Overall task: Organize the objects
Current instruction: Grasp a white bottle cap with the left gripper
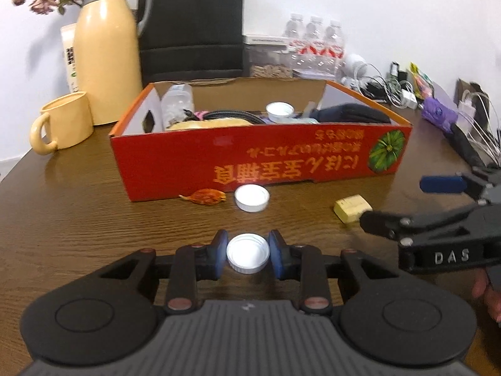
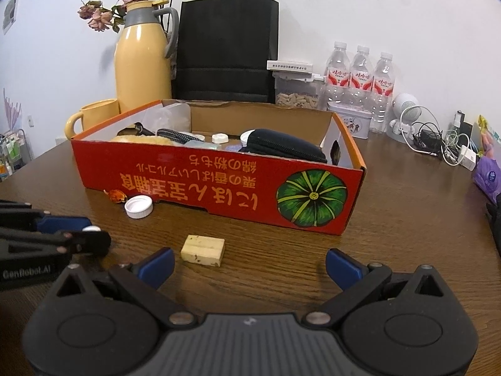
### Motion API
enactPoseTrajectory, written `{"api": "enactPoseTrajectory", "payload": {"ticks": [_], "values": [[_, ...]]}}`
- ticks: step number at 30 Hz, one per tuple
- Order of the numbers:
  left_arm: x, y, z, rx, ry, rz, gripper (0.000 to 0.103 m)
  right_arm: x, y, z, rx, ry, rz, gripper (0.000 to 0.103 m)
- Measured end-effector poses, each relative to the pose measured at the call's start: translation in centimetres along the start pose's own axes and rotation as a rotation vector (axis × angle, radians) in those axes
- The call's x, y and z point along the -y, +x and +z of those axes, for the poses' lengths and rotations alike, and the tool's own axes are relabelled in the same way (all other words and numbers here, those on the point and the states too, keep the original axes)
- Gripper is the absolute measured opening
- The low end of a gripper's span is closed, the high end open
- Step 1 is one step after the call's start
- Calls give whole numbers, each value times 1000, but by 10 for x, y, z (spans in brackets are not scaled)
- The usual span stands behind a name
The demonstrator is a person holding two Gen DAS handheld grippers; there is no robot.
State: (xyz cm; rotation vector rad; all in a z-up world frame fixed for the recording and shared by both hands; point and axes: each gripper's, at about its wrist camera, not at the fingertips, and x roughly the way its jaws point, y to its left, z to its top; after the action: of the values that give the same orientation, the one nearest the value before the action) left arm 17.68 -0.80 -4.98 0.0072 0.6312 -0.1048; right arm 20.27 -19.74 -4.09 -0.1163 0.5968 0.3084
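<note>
My left gripper [image 1: 248, 250] is shut on a white bottle cap [image 1: 247, 255], its blue pads pressing both sides, low over the wooden table. A second white cap [image 1: 252, 198] [image 2: 138, 206] lies beside a dried orange flower head [image 1: 206, 196] against the front wall of the red cardboard box [image 1: 188, 159] [image 2: 219, 181]. Inside the box lie a cap, cables, a dark pouch and other items. My right gripper [image 2: 249, 264] is open with nothing between its fingers. A yellow block [image 2: 203, 249] [image 1: 352, 208] rests just ahead of its left finger.
Behind the box stand a yellow thermos [image 1: 105, 62], a yellow mug [image 1: 65, 122], a black paper bag [image 2: 227, 53] and three water bottles [image 2: 360, 75]. Tangled cables and chargers [image 2: 444, 144] and a purple item [image 1: 438, 114] crowd the right back of the table.
</note>
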Motion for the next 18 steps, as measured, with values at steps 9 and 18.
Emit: {"api": "enactPoseTrajectory", "payload": {"ticks": [9, 18], "values": [[-16, -2, 6, 43, -75, 52, 29, -17, 12, 6, -32, 6, 21, 103], [-19, -4, 6, 56, -95, 54, 29, -23, 29, 10, -83, 41, 11, 98]]}}
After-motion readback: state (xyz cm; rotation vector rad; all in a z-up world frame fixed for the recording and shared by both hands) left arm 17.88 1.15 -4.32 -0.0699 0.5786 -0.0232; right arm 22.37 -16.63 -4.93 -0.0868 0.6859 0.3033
